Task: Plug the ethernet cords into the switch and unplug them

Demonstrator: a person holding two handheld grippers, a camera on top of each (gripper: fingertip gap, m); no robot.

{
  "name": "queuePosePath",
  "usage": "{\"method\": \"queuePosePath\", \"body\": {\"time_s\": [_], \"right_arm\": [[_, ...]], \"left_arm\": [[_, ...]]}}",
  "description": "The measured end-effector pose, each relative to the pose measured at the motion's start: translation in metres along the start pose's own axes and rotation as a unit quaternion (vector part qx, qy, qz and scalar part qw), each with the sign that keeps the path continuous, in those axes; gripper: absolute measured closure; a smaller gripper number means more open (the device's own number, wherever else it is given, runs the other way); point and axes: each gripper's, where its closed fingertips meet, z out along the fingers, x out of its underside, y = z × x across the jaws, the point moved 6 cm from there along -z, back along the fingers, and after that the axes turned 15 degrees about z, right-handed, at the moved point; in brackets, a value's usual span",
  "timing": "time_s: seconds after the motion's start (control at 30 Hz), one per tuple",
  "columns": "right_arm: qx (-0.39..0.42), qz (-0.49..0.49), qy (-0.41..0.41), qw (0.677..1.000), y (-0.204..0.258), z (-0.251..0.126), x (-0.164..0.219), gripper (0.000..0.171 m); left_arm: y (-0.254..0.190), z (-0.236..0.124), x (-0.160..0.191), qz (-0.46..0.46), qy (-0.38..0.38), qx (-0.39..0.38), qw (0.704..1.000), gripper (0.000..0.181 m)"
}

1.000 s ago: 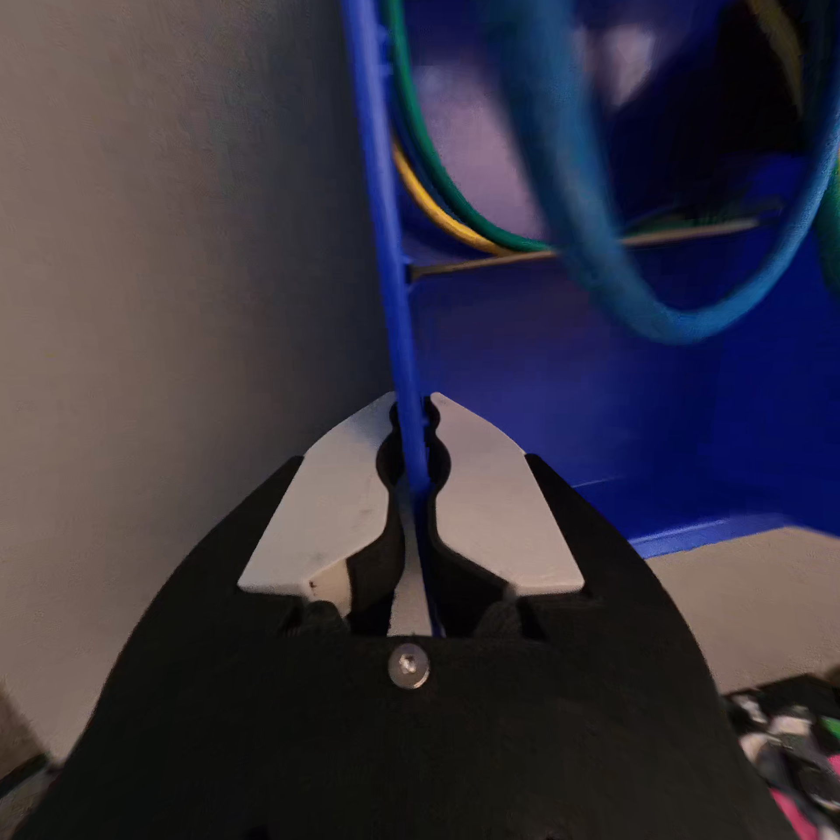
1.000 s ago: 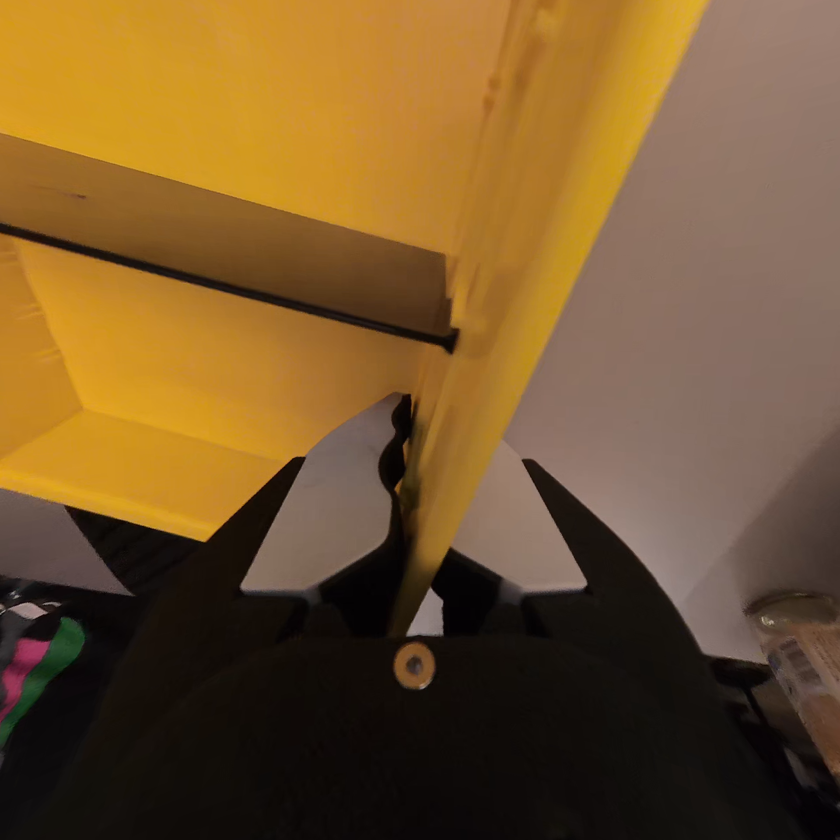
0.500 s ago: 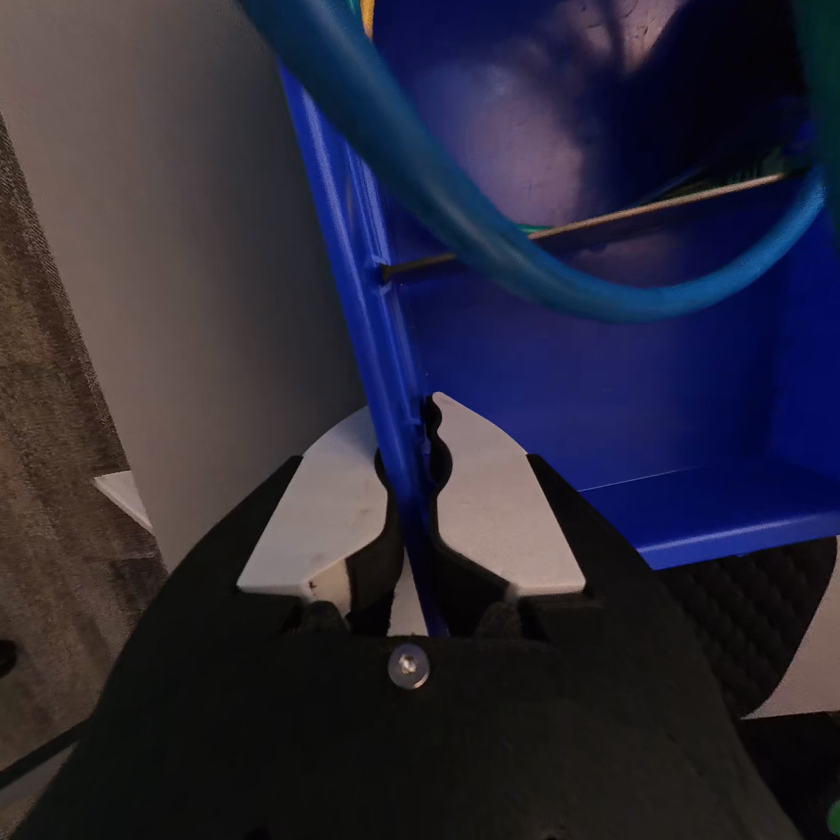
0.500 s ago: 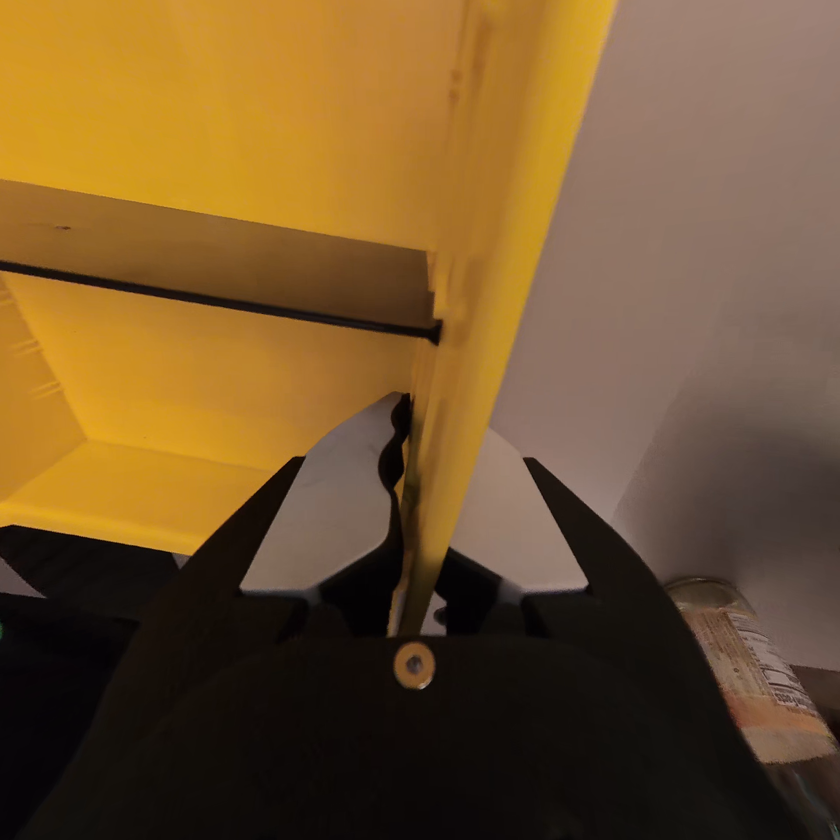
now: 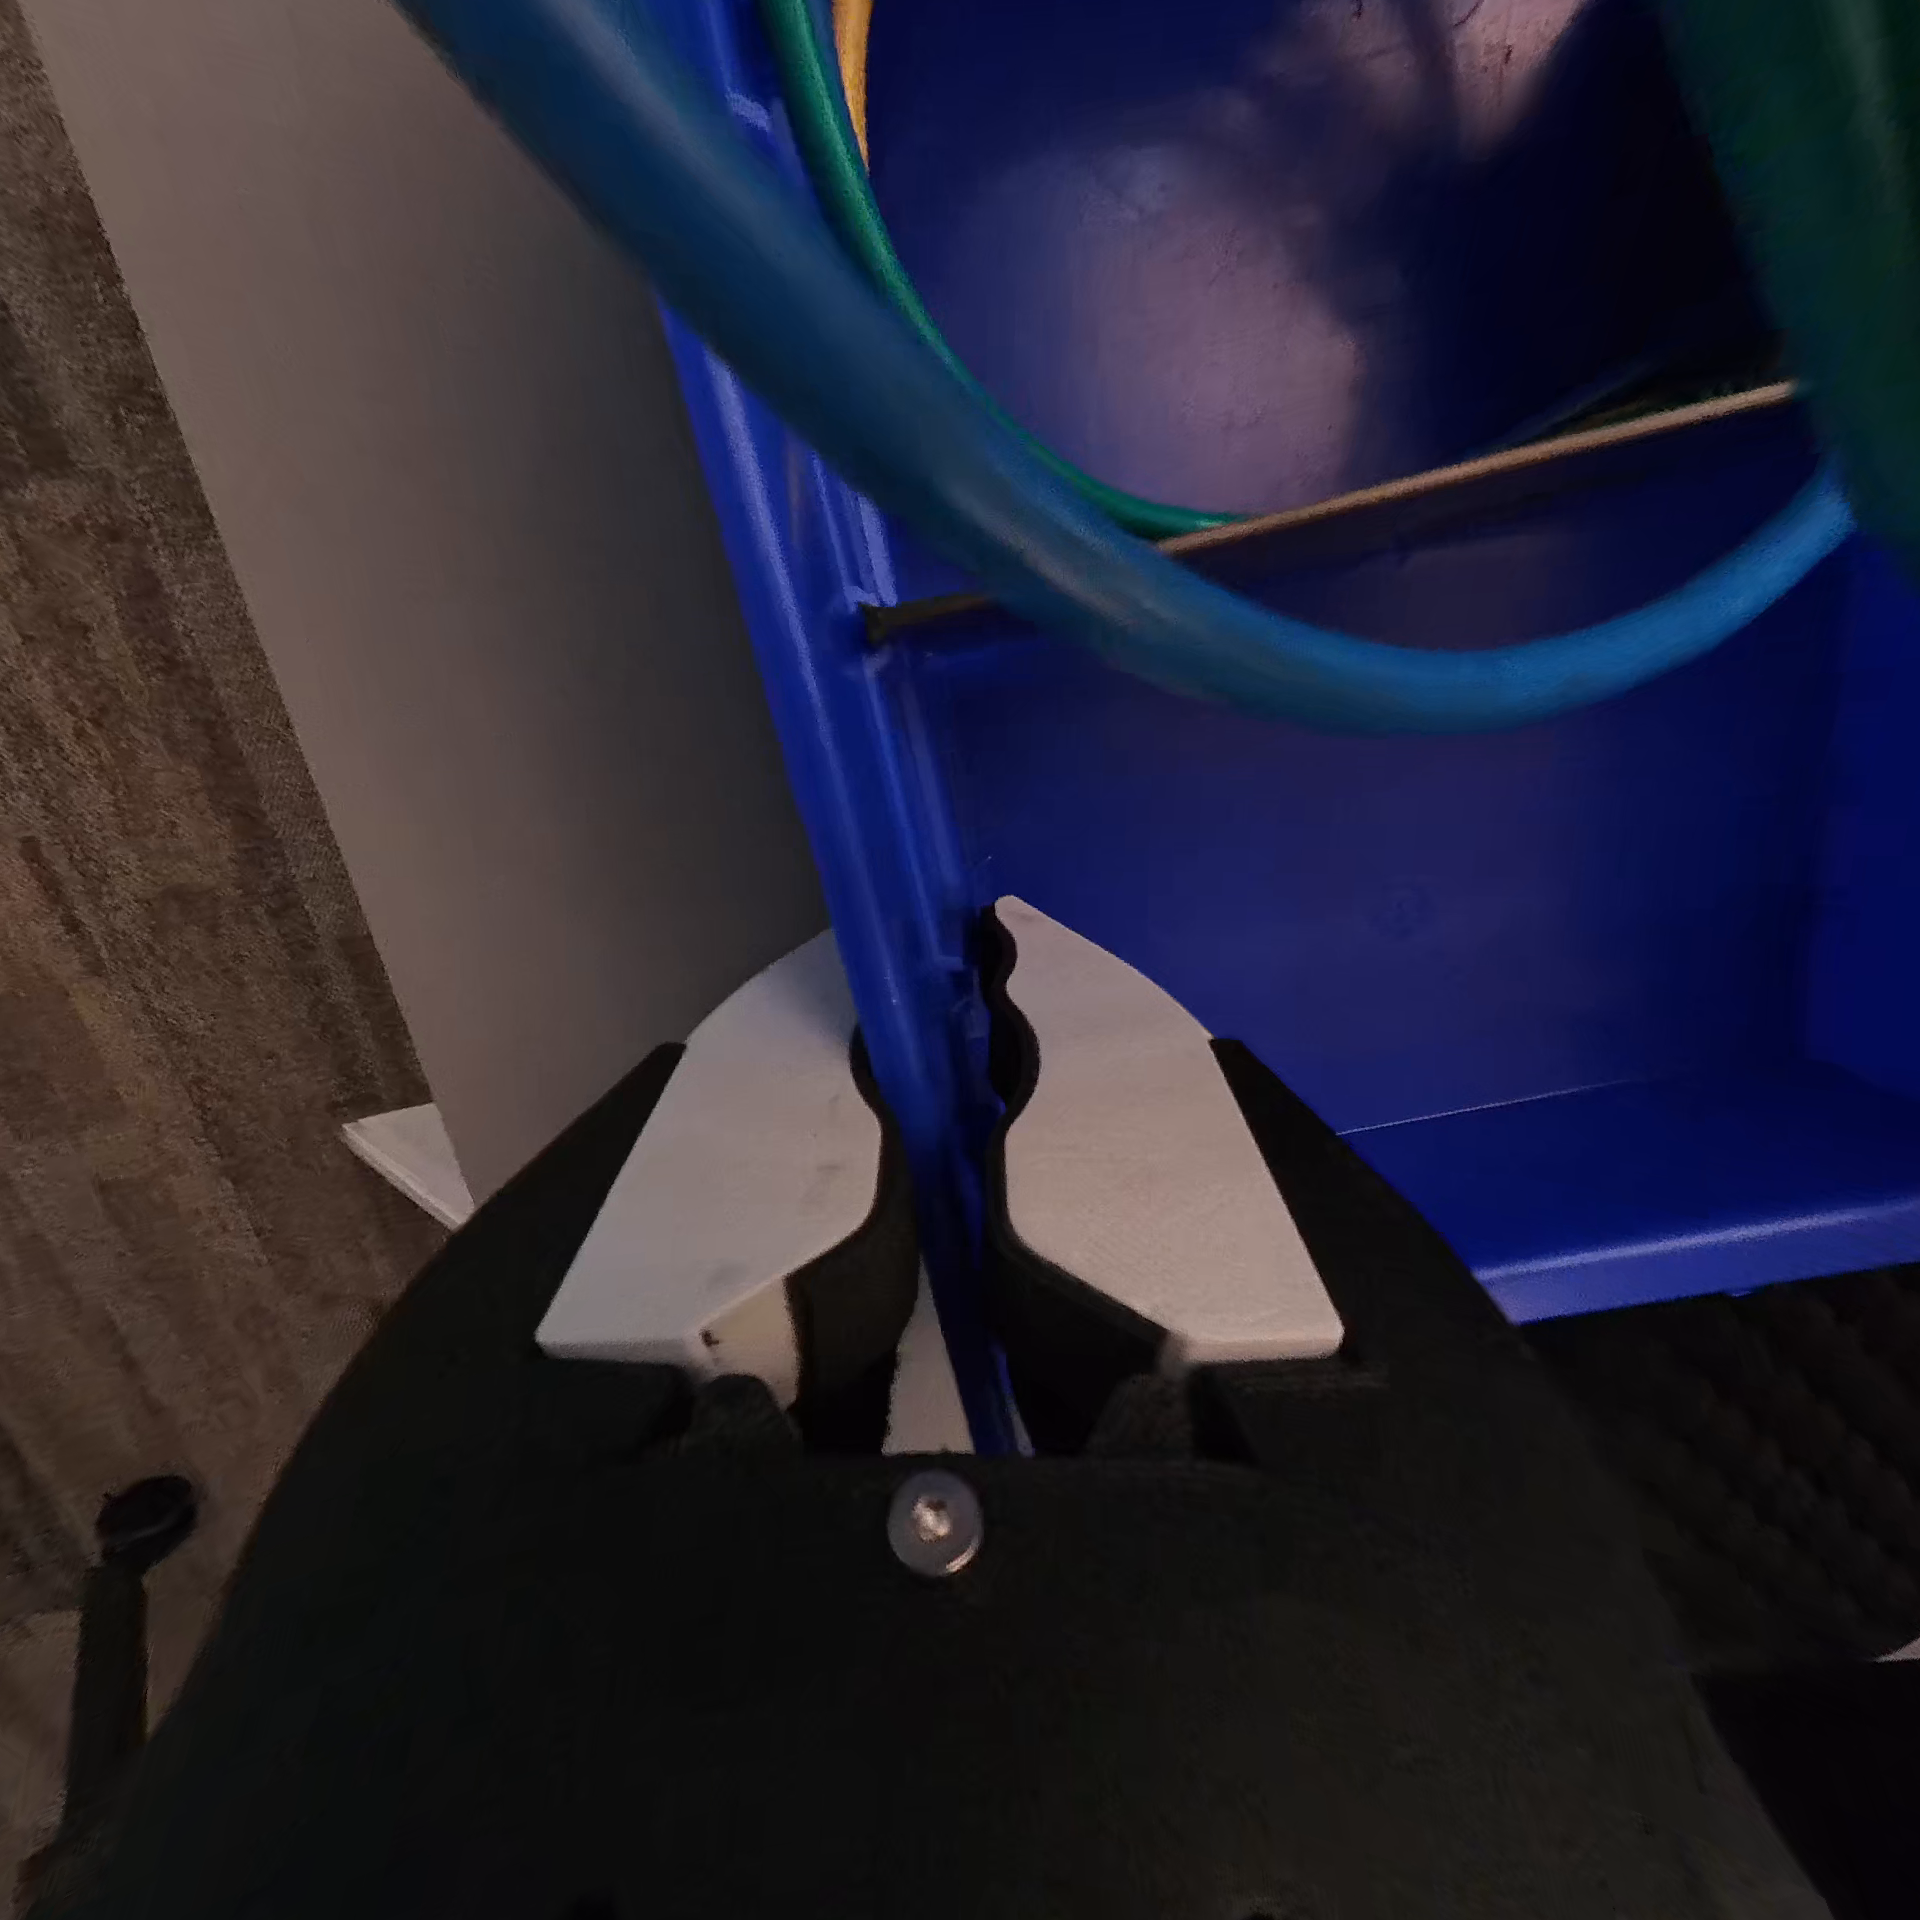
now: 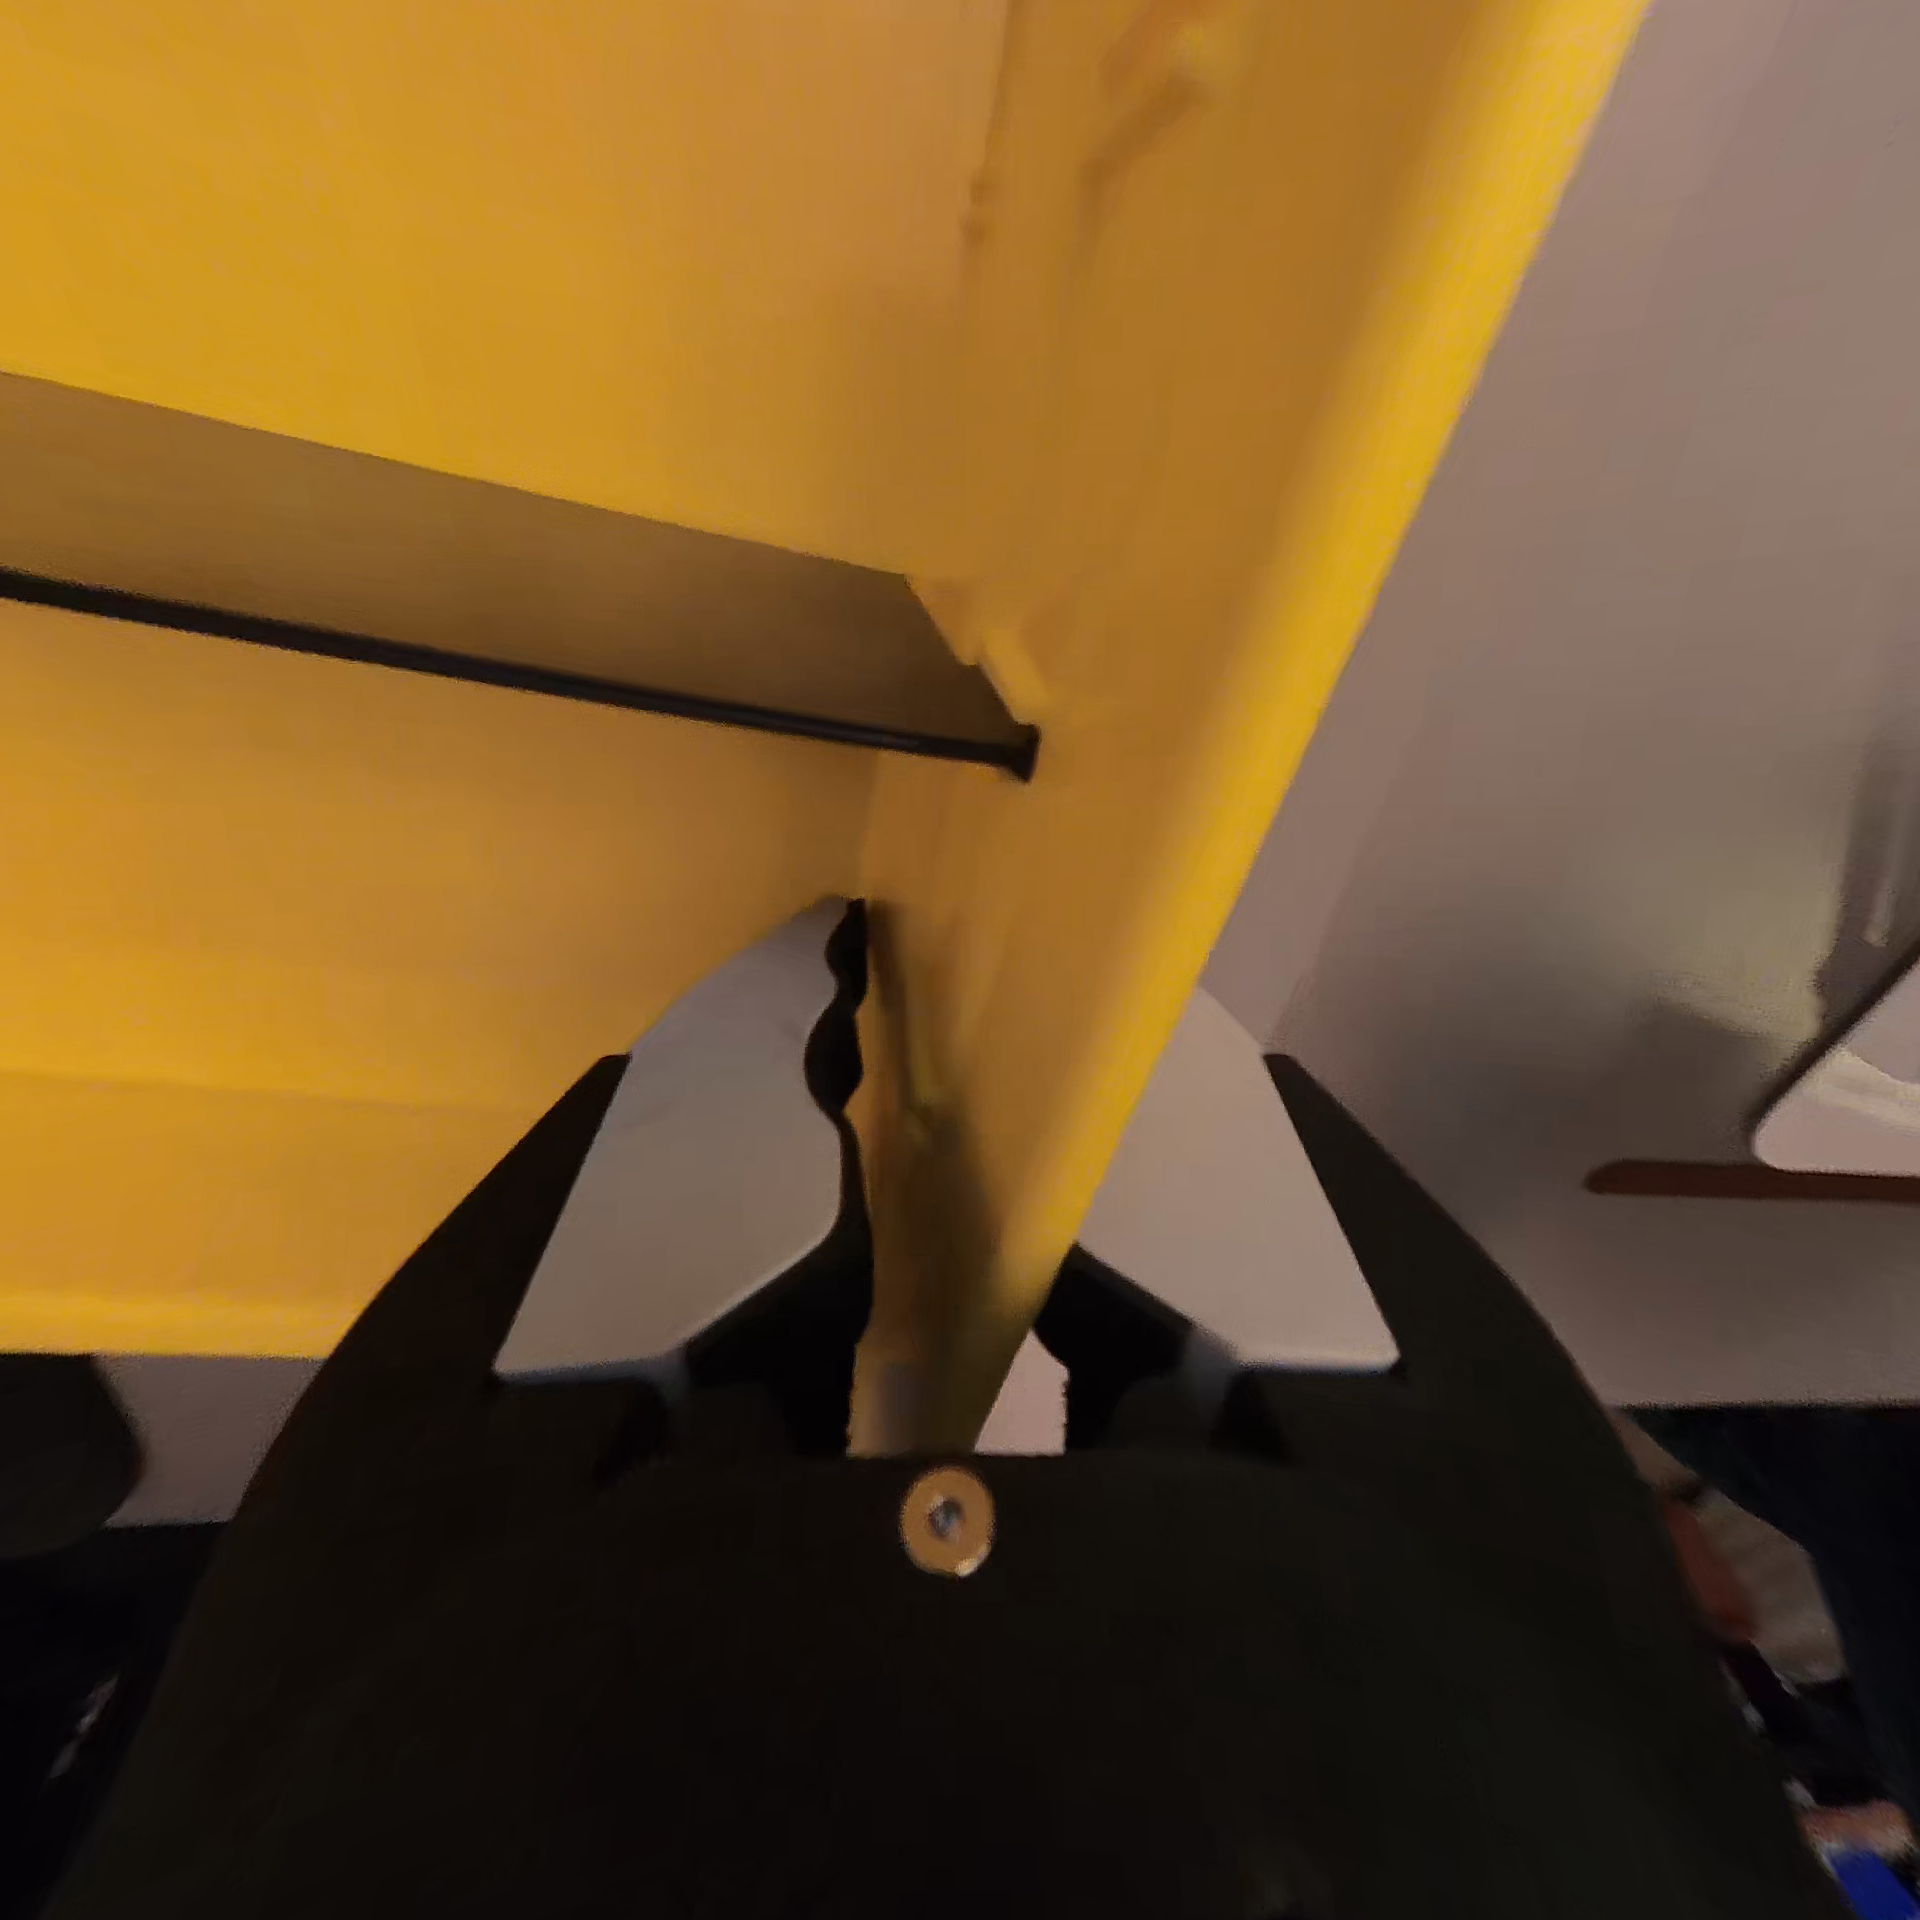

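Our left gripper [image 5: 935,1049] clamps the near side wall of the blue bin [image 5: 1455,883], one white finger outside the wall and one inside; our right gripper [image 6: 935,1081] is clenched the same way on the side wall of the yellow bin [image 6: 416,883]. Over the last second the left view has swung: the grey floor [image 5: 125,831] and a white panel [image 5: 468,520] now fill its left side, a black textured mat [image 5: 1714,1455] shows under the bin's near right edge, and the blue cord [image 5: 1039,520] has slid leftward across the frame, draping over the thin metal rod [image 5: 1455,468] with a green cord [image 5: 883,260] and a sliver of a yellow cord [image 5: 857,94] behind it. On the right, a jar that sat at the lower right edge has gone and a pale curved object [image 6: 1849,1091], too blurred to name, has come in. We judge that both bins are being carried or turned, not set down. The cords lie loose in the blue bin; no plug end and no switch shows in either view, so we take the plugging as not yet begun
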Motion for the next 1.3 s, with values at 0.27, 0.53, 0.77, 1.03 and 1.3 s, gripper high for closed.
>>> {"method": "queuePosePath", "body": {"time_s": [0.27,0.53,0.77,1.03,1.3], "right_arm": [[0.046,0.015,-0.003,0.999,0.002,0.000,0.012,0.126],[0.030,0.024,0.008,0.999,0.001,0.000,0.008,0.130],[0.018,0.006,-0.039,0.999,-0.001,-0.010,0.004,0.115],[0.085,0.024,-0.263,0.961,0.005,-0.113,0.013,0.105],[-0.198,-0.064,-0.588,0.781,0.183,-0.252,0.018,0.108]], "left_arm": [[0.008,0.001,-0.001,0.016,-0.002,-0.001,1.000,0.172],[0.008,0.003,-0.004,-0.038,-0.008,0.024,0.999,0.177],[0.015,-0.018,-0.004,-0.012,-0.086,-0.019,0.996,0.153],[-0.038,-0.148,-0.026,0.002,-0.320,-0.109,0.941,0.129],[-0.093,-0.071,-0.146,-0.059,-0.190,0.039,0.979,0.128]]}}
